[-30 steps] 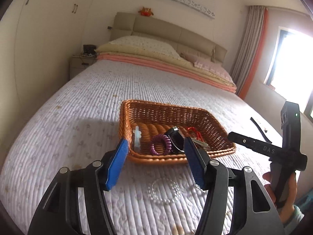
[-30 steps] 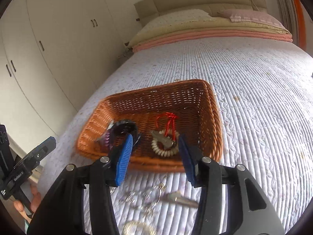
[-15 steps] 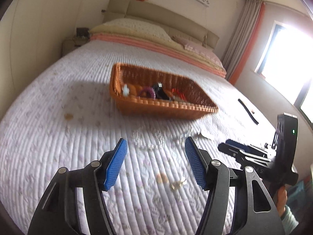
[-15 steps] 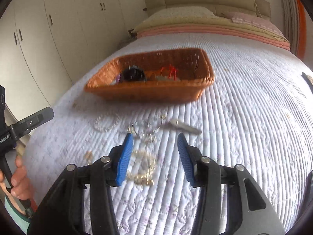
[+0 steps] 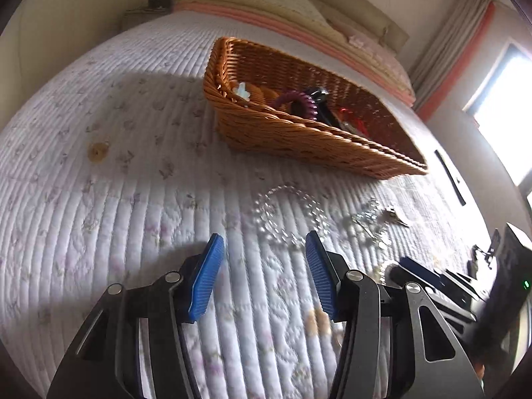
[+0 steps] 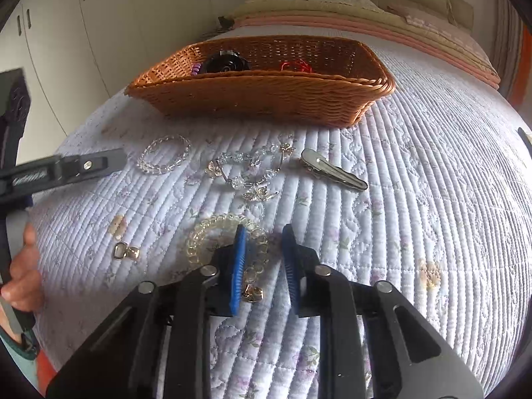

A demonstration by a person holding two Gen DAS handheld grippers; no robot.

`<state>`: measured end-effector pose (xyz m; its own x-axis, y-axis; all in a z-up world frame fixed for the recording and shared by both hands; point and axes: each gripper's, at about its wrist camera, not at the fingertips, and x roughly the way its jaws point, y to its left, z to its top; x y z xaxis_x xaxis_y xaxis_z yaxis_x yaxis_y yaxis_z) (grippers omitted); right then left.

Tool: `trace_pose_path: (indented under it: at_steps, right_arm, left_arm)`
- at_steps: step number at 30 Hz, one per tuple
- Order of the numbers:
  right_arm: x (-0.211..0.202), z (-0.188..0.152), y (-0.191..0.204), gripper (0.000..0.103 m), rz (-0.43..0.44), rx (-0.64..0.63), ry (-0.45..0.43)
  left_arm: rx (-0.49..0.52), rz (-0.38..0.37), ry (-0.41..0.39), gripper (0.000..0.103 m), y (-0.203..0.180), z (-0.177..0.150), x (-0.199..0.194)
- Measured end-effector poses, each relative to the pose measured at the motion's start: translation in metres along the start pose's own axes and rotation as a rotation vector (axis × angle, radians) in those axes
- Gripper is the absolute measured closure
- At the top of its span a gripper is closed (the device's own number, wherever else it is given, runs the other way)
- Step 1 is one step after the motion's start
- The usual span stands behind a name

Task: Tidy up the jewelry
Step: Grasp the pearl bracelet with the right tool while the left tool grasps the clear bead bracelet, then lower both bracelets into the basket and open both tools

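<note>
Left gripper (image 5: 264,274) – fingers spread wide, nothing between them, tilted down low over the bed. Right gripper (image 6: 263,266) – fingers narrower but still parted, gap visible, also angled down. Person's left hand (image 6: 23,276) wraps the left gripper's handle.

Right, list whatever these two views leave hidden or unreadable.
- Right wrist view: the basket near wall hides most of its contents.
- Right wrist view: the right gripper covers part of the yellowish coil bracelet; contact unclear.
- Left wrist view: the butterfly chain is blurred, and the right gripper is smeared at the edge.
</note>
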<state>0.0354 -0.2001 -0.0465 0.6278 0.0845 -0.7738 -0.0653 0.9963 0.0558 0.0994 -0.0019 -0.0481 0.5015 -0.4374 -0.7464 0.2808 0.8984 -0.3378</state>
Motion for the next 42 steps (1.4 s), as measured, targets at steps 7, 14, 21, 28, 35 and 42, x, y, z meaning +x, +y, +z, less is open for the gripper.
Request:
trace_pose_path:
  at_steps: [7,14,21,28,35,42]
  right_arm:
    - [0.004,0.000,0.006,0.093,-0.035,-0.024,-0.008]
    - [0.001,0.001,0.000,0.095,-0.009,0.006,-0.029]
    - [-0.016,-0.002,-0.005,0.095,0.038,0.022,-0.090]
    - [-0.044,-0.003,-0.010,0.095,0.088,0.043,-0.181]
    - [-0.069,0.018,-0.011,0.095,0.080,0.056,-0.244]
    - [-0.086,0.076,-0.006,0.095,0.019,-0.001,-0.310]
  left_arm:
    - [0.143,0.210,0.006,0.061,-0.031,0.011,0.028]
    - [0.172,0.251,-0.028,0.097,-0.037,0.006,0.024]
    - [0.128,0.118,-0.065,0.097,-0.026,0.004,0.006]
    - [0.103,-0.095,-0.075,0.097,-0.027,0.004,-0.024]
    - [0.147,-0.202,-0.133,0.097,-0.044,0.017,-0.061]
    - [0.162,-0.203,-0.202,0.097,-0.060,0.071,-0.069]
